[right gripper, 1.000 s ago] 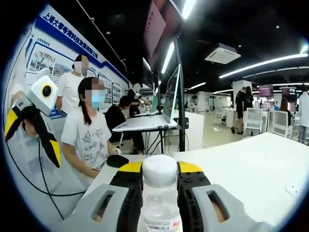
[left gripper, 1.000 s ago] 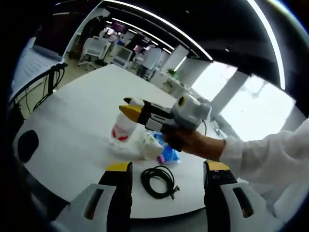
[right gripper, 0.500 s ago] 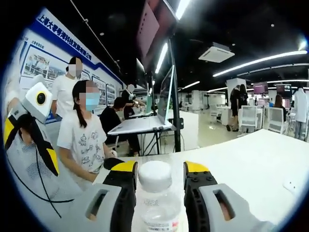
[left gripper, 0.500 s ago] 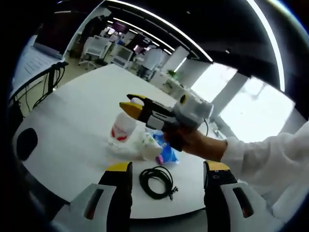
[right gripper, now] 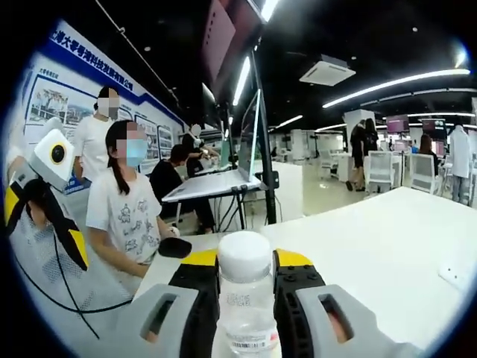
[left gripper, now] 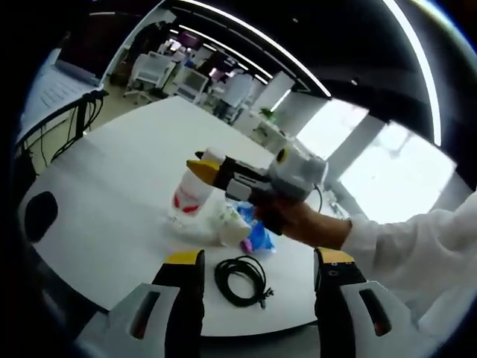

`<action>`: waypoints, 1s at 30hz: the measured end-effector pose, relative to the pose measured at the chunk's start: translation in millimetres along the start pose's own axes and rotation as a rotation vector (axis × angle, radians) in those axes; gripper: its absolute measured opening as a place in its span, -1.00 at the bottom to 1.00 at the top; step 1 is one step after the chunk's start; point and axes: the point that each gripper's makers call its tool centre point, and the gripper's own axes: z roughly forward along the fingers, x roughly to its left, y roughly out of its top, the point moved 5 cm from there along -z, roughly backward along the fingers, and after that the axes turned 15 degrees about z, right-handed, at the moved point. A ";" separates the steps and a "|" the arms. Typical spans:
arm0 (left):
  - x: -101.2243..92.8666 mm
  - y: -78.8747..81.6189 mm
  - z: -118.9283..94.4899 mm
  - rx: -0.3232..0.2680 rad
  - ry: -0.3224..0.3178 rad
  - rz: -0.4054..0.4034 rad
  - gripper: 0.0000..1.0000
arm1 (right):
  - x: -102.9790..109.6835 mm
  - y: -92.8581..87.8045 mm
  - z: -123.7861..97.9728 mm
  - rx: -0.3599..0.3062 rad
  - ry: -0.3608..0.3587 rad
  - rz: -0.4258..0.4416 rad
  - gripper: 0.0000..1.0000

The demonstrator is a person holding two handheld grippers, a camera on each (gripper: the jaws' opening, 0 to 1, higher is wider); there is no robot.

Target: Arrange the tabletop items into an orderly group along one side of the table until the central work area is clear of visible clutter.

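— Looking at the right gripper view first: what does the right hand-held gripper (right gripper: 247, 287) have?

— A clear bottle (right gripper: 247, 298) with a white cap. It stands upright between the two jaws, which press on its two sides, near 6 o'clock of that view.

— And where is this in the left gripper view?

— The right hand-held gripper comes in from 3 o'clock, in a person's hand (left gripper: 298, 224) with a white sleeve (left gripper: 417, 253). Its yellow tips are over the group of things on the white counter (left gripper: 112, 201).

— Which things lie in the group?

— A white container with a red label (left gripper: 190, 200), a white crumpled piece (left gripper: 227, 224), something blue (left gripper: 261, 237) just beside it, and a coiled black cable (left gripper: 242, 280) toward 6 o'clock. A black oval thing (left gripper: 37, 216) lies well apart at 9 o'clock.

— And the left hand-held gripper (left gripper: 257, 261)?

— Its jaws stand wide apart, with nothing between them. In the right gripper view it is at 9 o'clock, before two seated people (right gripper: 123, 212).
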 end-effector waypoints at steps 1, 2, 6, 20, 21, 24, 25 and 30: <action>0.4 0.0 0.2 0.000 0.000 0.000 0.11 | -2.1 0.9 -0.7 0.003 -0.002 0.003 -0.56; 1.2 -0.1 0.3 -0.001 0.002 -0.001 0.10 | -5.0 1.0 -0.4 0.006 -0.005 0.002 -0.56; 3.6 -1.7 0.3 0.006 0.010 -0.007 0.09 | -10.5 1.7 -1.6 0.017 0.001 -0.035 -0.57; 5.8 -1.2 2.2 0.000 0.012 -0.017 0.08 | -40.2 20.6 2.0 -0.013 -0.028 -0.064 -0.57; 5.8 -1.3 2.1 0.000 0.012 -0.018 0.08 | -41.1 21.1 1.9 -0.014 -0.028 -0.064 -0.57; 6.0 -1.2 2.5 -0.001 0.011 -0.019 0.08 | -39.1 21.0 2.2 -0.012 -0.025 -0.068 -0.57; 5.9 -1.2 2.7 -0.001 0.010 -0.019 0.08 | -39.9 20.8 1.9 -0.011 -0.025 -0.069 -0.57; 5.5 -0.8 2.4 -0.005 0.009 -0.026 0.09 | -42.5 16.9 -0.8 0.003 -0.032 -0.073 -0.57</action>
